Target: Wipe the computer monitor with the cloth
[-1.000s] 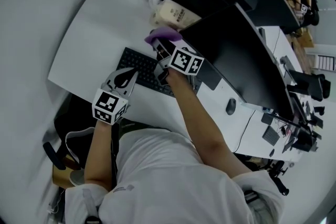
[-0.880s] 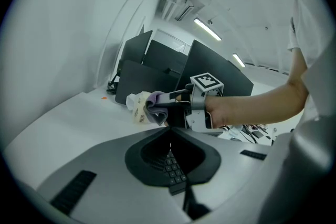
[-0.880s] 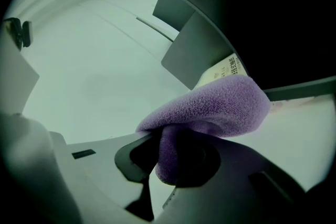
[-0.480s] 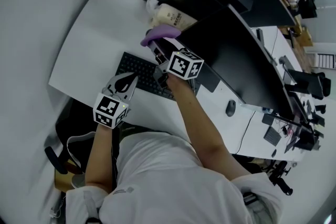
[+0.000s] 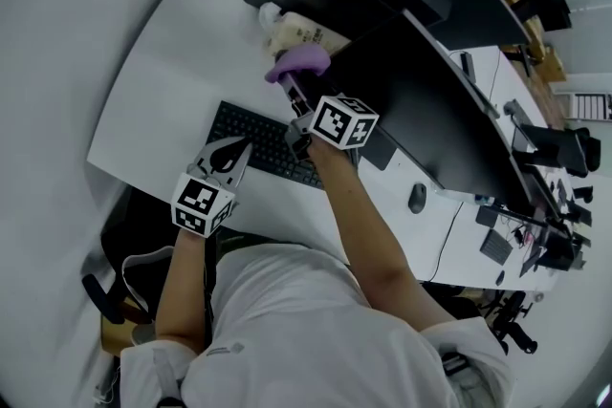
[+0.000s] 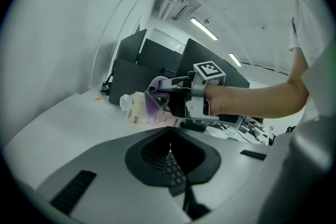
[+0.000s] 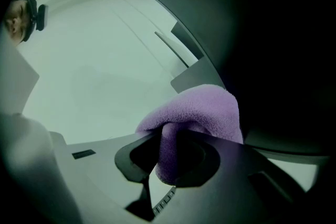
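Your left claw (image 5: pixel 229 155) hangs low over the near-left end of the black keyboard (image 5: pixel 260 139) on the white tabletop (image 5: pixel 167 62). Its jaws are pressed together with nothing between them, and in the left gripper view only a few keys show through the opening below the tips.

Beyond the keyboard a pale bottle (image 5: pixel 290 32) lies on its side at the back of the tabletop, just behind where you are working.

Your right arm reaches forward across the keyboard, and your right claw (image 5: pixel 290 88) is raised above the tabletop, pinching the purple cloth (image 5: pixel 298 62). In the right gripper view a fold of the cloth sits squeezed between the two jaws, with the rest bulging out above and to the right of them.

The cloth is at the left end of the dark monitor (image 5: pixel 421 100), right up against its edge; you cannot tell from these views whether it is pressing on the screen.

Further right, a dark mouse (image 5: pixel 416 197) rests on the tabletop below the monitor.
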Tool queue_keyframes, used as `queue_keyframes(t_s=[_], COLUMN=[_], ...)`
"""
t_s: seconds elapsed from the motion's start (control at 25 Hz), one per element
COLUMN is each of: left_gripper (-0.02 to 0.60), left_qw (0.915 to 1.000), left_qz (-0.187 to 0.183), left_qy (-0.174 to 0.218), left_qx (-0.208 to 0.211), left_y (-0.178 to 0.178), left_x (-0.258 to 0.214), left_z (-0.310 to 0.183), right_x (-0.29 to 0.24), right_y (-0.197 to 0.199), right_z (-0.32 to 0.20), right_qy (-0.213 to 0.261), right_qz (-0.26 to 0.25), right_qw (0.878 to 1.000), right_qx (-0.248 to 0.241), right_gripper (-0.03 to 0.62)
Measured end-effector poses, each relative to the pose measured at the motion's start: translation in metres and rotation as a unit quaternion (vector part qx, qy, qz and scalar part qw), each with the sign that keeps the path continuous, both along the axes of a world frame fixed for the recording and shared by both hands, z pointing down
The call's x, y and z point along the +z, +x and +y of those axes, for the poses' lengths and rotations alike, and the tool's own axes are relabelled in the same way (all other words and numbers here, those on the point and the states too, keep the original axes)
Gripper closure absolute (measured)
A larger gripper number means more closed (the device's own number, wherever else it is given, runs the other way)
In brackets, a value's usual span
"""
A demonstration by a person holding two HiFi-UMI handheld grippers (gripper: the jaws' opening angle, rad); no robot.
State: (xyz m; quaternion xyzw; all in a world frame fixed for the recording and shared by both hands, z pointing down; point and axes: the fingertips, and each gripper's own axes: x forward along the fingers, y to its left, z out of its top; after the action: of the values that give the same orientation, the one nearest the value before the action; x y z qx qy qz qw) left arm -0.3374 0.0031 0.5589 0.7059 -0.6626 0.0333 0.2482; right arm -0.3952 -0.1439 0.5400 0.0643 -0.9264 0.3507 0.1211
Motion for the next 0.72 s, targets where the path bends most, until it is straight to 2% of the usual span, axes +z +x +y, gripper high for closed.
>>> queue_keyframes(t_s=[0.28,0.72], left_gripper=[0.581,0.581], left_qw=[1.0,0.9997], left_qz=[-0.005,-0.014], left_qy=[0.002,0.007], left_qx=[0.006,0.019], left_y=[0.003,0.014], left_x=[-0.004,-0.014], left_z=[0.0,0.0], right_x=[-0.044,-0.135], right_y=[0.005,0.009], right_z=[-0.01,-0.017], right_qy=[0.011,0.045], right_qz=[-0.053,-0.137], right_qw=[0.998,0.989], right_qx=[0.028,0.04], right_gripper=[0.528,0.527])
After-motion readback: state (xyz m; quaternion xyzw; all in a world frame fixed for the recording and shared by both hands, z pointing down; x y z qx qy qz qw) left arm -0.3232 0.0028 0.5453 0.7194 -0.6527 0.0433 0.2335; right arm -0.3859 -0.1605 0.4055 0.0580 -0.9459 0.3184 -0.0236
